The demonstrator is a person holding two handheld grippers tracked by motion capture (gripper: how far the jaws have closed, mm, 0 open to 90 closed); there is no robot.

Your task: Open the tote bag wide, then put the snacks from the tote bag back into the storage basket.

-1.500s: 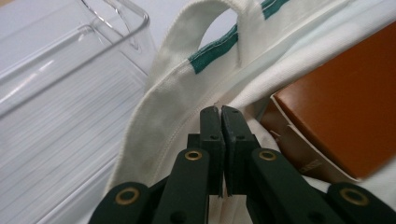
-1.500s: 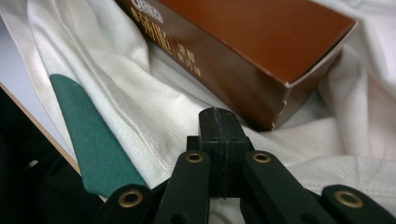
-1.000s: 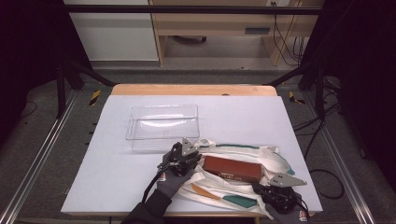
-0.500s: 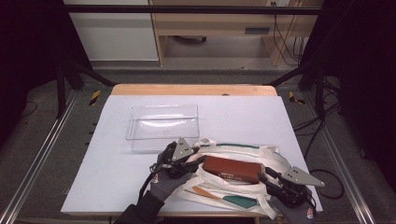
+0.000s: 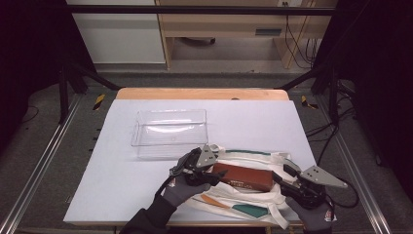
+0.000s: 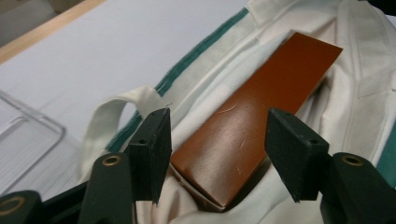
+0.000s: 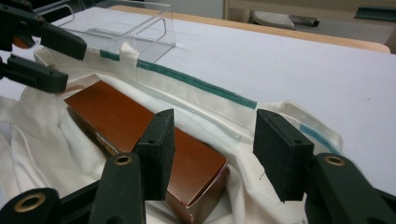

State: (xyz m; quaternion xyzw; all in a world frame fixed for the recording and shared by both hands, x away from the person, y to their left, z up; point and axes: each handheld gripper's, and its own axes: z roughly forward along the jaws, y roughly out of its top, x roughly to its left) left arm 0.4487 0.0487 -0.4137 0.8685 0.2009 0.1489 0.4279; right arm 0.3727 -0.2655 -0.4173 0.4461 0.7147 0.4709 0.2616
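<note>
The reddish-brown carton [image 5: 243,177], a long flat box, lies on its broad side on the white canvas tote bag [image 5: 253,204], at the bag's mouth, with cloth folded up around its long edges; whether it sits inside the opening or just on top of the fabric cannot be told. In the left gripper view one short end of the carton [image 6: 252,135] shows between the two black fingers [image 6: 152,149], which stand clear of it on either side; the left gripper [image 5: 207,171] has just been opening, and its fingers are spread without pressing on the box. At the other short end, the right gripper [image 5: 287,176] has also just been opening, and in the right gripper view its fingers [image 7: 161,144] are spread, with the corner of the carton [image 7: 140,140] low between them and untouched. The tote bag carries a green stripe along its upper hem, looped handles at both ends, and orange and green patches on its near panel. Just beyond the bag, toward the far side of the white tabletop [image 5: 97,190], stands a clear plastic tray [image 5: 170,131], open at the top with nothing in it, near the left gripper but apart from the carton
</note>
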